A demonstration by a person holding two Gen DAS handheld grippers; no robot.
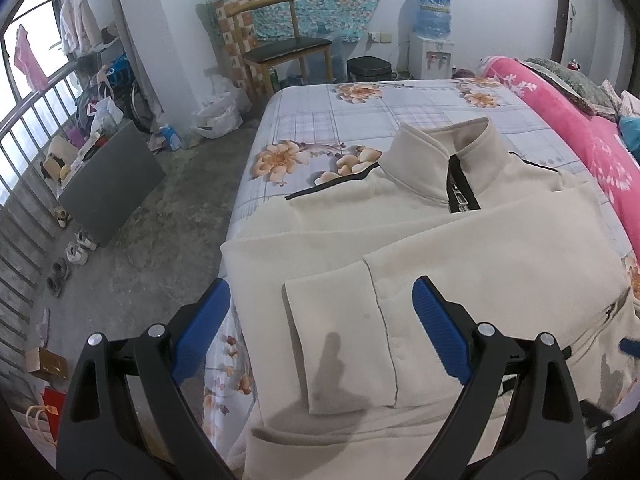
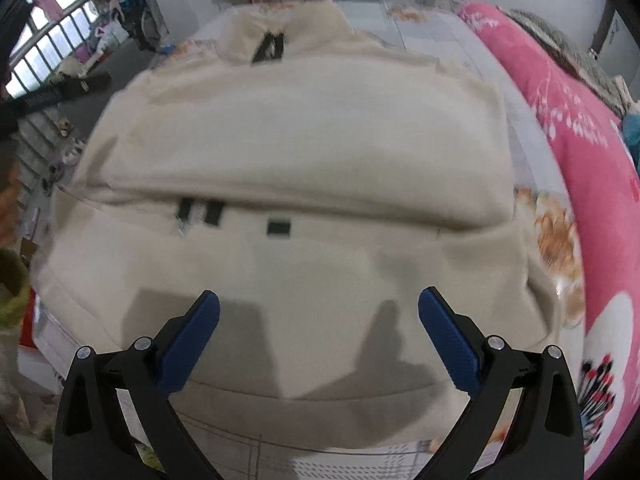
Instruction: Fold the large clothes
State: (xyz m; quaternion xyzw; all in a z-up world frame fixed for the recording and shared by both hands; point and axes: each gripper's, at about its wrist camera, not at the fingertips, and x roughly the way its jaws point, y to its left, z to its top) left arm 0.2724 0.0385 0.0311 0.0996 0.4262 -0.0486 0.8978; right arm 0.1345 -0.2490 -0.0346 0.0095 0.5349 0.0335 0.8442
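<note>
both grippers, left gripper (image 1: pixel 322 328) and right gripper (image 2: pixel 319 338), hang spread, empty, above cream fleece jacket (image 1: pixel 460 248); thick folded sleeve (image 1: pixel 340 340) may spring loose if hem is grabbed unevenly.

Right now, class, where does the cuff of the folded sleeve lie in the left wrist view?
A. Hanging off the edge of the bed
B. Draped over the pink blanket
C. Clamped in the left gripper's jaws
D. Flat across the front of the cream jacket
D: the sleeve cuff lies flat on the front of the cream jacket, between the open jaws of the left gripper, ungripped.
</note>
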